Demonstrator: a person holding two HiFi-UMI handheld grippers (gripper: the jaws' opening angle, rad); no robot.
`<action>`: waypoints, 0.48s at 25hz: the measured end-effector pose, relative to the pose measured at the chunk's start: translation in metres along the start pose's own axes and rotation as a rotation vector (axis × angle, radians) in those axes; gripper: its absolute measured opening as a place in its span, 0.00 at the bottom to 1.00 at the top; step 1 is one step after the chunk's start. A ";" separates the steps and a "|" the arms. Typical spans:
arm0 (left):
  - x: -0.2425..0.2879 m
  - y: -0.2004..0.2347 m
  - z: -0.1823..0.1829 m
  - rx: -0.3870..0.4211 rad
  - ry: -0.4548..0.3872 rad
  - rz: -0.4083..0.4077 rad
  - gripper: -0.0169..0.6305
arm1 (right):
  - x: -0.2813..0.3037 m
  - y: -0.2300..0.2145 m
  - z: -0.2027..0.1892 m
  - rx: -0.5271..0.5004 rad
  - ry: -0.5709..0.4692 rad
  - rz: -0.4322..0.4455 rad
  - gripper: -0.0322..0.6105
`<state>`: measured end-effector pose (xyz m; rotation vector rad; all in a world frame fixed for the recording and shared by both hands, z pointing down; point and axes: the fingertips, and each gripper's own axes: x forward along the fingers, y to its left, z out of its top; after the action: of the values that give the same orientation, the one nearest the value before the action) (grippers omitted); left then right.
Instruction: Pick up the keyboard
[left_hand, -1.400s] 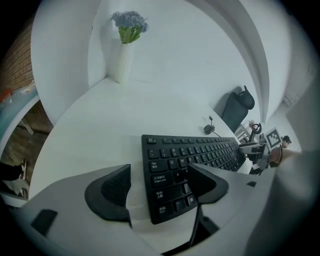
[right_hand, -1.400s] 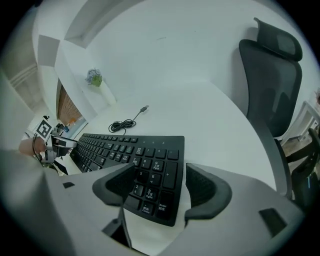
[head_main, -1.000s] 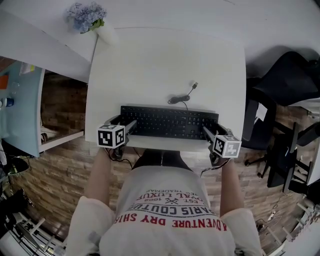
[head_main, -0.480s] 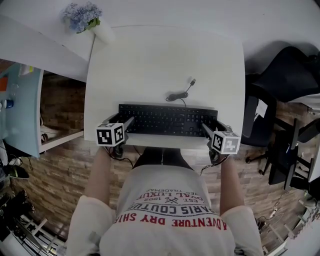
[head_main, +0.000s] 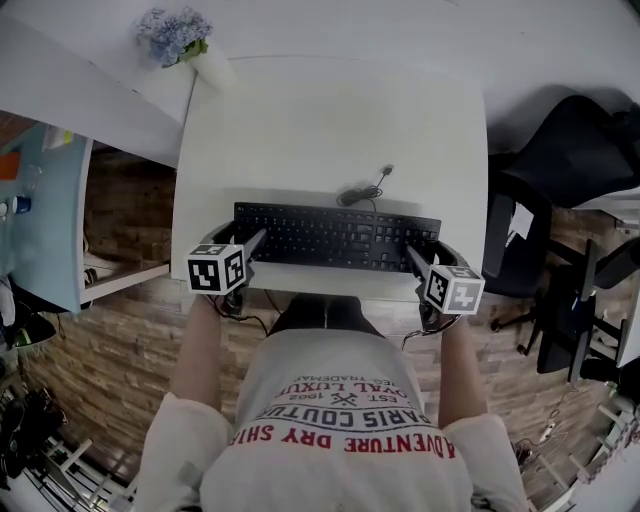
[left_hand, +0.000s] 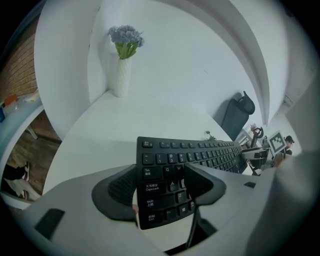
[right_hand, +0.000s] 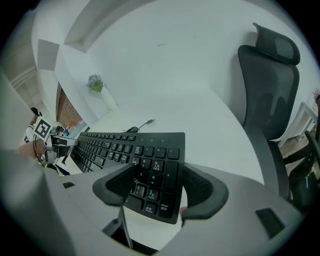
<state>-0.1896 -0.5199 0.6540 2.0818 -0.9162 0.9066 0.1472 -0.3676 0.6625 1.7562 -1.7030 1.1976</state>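
The black keyboard (head_main: 338, 236) is lying along the front edge of the white worktop (head_main: 330, 120), parallel to that edge, with both of its ends caught in the grippers. The left gripper (head_main: 255, 245) is pinching the keyboard's left end: in the left gripper view one pad is pressing on the keys near the letter rows while the other is sitting behind the outer edge, under the board. The right gripper (head_main: 415, 258) is clamping the right end in the same way, one pad lying over the number keys and the other hugging the edge beside the enter key. In both gripper views the gripped corners are appearing to stand clear of the white surface below them. The keyboard's cable (head_main: 362, 190) is trailing in a loose coil toward the middle of the worktop, its plug lying free. A white vase of bluish flowers (head_main: 175, 35) is standing at the far left corner. A dark office chair (head_main: 575, 150) is standing off the worktop's right edge.
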 end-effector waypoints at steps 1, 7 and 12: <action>-0.003 -0.003 0.006 0.004 -0.018 -0.002 0.50 | -0.005 0.000 0.007 -0.007 -0.017 -0.002 0.53; -0.024 -0.018 0.049 0.028 -0.149 -0.019 0.50 | -0.038 0.003 0.059 -0.075 -0.141 -0.037 0.53; -0.046 -0.032 0.083 0.063 -0.238 -0.030 0.50 | -0.067 0.007 0.092 -0.110 -0.234 -0.060 0.53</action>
<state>-0.1607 -0.5539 0.5643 2.2866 -0.9851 0.6902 0.1755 -0.4016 0.5570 1.9263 -1.7941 0.8833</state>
